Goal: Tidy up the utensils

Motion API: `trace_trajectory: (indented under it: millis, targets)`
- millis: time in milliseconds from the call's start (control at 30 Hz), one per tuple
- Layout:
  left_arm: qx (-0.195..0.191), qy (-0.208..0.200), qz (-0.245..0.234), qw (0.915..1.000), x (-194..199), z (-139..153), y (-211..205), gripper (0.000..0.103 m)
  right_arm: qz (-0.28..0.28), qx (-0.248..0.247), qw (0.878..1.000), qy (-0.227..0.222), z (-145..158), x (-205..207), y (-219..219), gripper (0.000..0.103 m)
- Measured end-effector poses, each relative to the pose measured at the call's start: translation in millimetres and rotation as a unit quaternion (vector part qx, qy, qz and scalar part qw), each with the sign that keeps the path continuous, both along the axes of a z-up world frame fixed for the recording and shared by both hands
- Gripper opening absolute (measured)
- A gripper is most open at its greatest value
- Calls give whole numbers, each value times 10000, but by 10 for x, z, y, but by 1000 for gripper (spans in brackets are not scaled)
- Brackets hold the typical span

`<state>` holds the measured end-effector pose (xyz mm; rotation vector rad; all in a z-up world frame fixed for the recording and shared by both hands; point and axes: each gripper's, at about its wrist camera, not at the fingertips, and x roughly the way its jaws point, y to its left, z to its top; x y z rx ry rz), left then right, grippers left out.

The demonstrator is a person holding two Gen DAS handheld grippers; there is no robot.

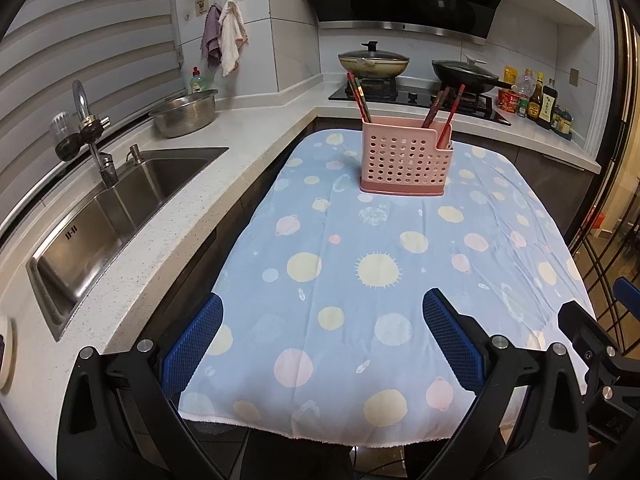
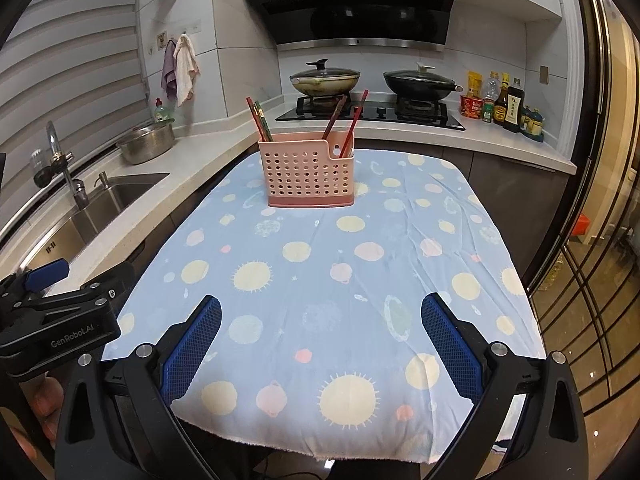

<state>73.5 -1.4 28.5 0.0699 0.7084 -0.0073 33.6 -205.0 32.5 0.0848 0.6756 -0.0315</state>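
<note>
My planet-print tablecloth (image 1: 400, 312) lay beside the sink (image 1: 120, 216), pink chopstick caddy (image 2: 307, 174) at its far edge; both my left tongs (image 1: 322, 344) and right tongs (image 2: 321, 344) stood wide, holding nothing.

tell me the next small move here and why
Probably bring the right gripper forward toward the pink utensil holder. Both grippers are open and empty near the table edge, the left gripper too, while the chopsticks stand split between the holder's ends.
</note>
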Motion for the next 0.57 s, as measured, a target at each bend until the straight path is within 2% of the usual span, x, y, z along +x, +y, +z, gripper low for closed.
trace_trajectory:
  millis: [567]
  targets:
    - [198,-28,-200,9996,213,41,-246,96,-96,122,9999,2,1,169,-118,97]
